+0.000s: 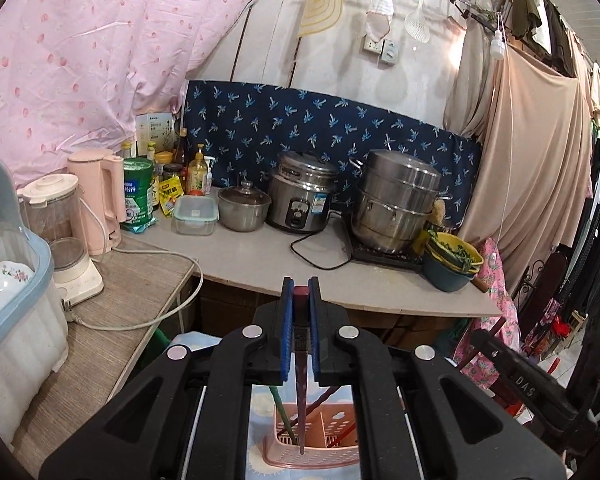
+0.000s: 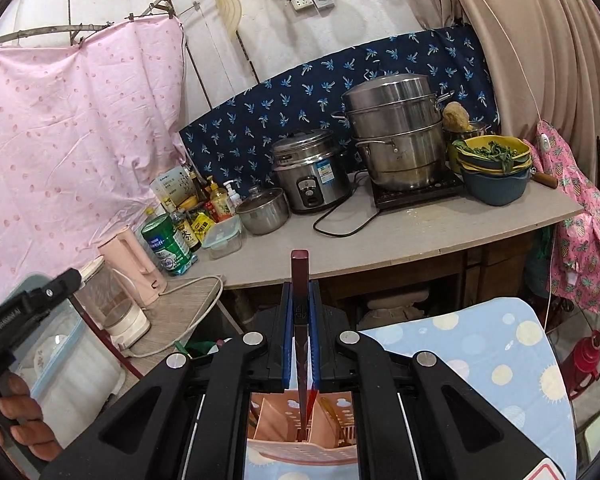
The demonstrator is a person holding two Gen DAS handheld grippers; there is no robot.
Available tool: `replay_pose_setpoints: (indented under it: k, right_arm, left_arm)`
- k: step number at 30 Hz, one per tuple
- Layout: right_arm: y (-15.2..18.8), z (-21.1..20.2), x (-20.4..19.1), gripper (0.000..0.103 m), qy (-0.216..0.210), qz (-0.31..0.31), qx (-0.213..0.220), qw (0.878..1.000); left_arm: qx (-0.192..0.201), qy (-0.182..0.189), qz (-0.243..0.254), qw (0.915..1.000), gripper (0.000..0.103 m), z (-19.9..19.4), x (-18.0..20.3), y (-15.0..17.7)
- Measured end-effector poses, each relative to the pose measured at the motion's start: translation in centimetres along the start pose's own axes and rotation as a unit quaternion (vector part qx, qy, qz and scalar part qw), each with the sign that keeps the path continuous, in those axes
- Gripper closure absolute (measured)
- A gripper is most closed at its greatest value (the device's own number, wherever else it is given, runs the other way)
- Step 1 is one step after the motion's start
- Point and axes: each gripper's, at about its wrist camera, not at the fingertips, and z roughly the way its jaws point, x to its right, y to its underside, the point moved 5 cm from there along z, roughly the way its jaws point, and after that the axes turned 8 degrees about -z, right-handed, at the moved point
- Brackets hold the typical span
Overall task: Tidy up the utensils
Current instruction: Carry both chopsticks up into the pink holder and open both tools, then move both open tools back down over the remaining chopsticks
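My left gripper (image 1: 300,285) is shut on a dark red chopstick (image 1: 300,344) held upright. Its tip reaches down into a pink perforated utensil basket (image 1: 320,440) that stands on a blue dotted cloth. A green-handled utensil (image 1: 281,408) and a red one lean in the basket. My right gripper (image 2: 300,288) is shut on another dark red chopstick (image 2: 300,300), also upright, with its tip inside the pink basket (image 2: 284,420) seen from above. The right gripper's body shows at the right of the left wrist view (image 1: 524,384); the left one shows at the left of the right wrist view (image 2: 28,304).
A counter (image 1: 260,256) behind holds a rice cooker (image 1: 302,196), a steamer pot (image 1: 396,200) on a hob, a small lidded pot (image 1: 244,208), stacked bowls (image 1: 452,264), bottles and a pink kettle (image 1: 100,200). A blender (image 1: 64,232) and dish box (image 1: 12,280) stand at the left.
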Motion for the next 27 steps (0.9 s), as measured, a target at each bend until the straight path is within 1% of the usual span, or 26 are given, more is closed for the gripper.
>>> replay_pose_setpoints:
  k: [4,8,17,19,20,21,22,23,24,25,27]
  right_arm:
    - [-0.2,0.2,-0.4,0.096,-0.003,-0.003,0.003,1.0]
    - [0.3,0.8,-0.5,0.096,-0.002,-0.005,-0.004,1.0]
    - [1.7,1.7,-0.5,0.096,0.002,-0.013,-0.024,1.0]
    - [1.9,1.6,-0.6,0.094,0.003,-0.015,-0.025,1.0]
    - [1.8,1.6,-0.6,0.09,0.004,-0.015,-0.023,1.0]
    - [1.8,1.6,-0.6,0.087,0.005,-0.016,-0.024,1.0]
    - [1.8,1.4,-0.6,0.085,0.004,-0.016,-0.022,1.0]
    - [1.8,1.2,-0.6,0.082,0.005,-0.016,-0.021,1.0]
    - [1.9,0.8,-0.6,0.081,0.006,-0.017,-0.018,1.0]
    - [1.9,0.4,-0.6,0.081,0.005,-0.017,-0.017,1.0]
    - [2.0,-0.4,-0.6,0.08,0.005,-0.018,-0.014,1.0]
  left_arm:
    - [0.014,0.005,0.003,0.9999,0.096,-0.3,0.5,-1.1]
    - [0.01,0.002,0.007,0.9999,0.096,0.6,0.6,-0.6]
    - [-0.027,-0.011,0.002,0.9996,0.096,2.7,-0.4,2.4]
    - [-0.034,-0.013,0.002,0.9993,0.096,2.9,-0.6,3.1]
    - [-0.037,-0.015,0.002,0.9992,0.095,3.0,-0.7,3.4]
    - [-0.041,-0.016,0.002,0.999,0.092,3.0,-0.9,3.7]
    - [-0.044,-0.02,0.002,0.9988,0.084,3.0,-1.1,4.0]
    - [-0.045,-0.024,0.002,0.9987,0.079,3.0,-1.2,4.2]
    - [-0.045,-0.027,0.001,0.9986,0.071,2.8,-1.4,4.4]
    - [-0.044,-0.029,0.0,0.9986,0.067,2.6,-1.6,4.6]
    - [-0.045,-0.032,0.0,0.9985,0.067,2.1,-1.8,5.1]
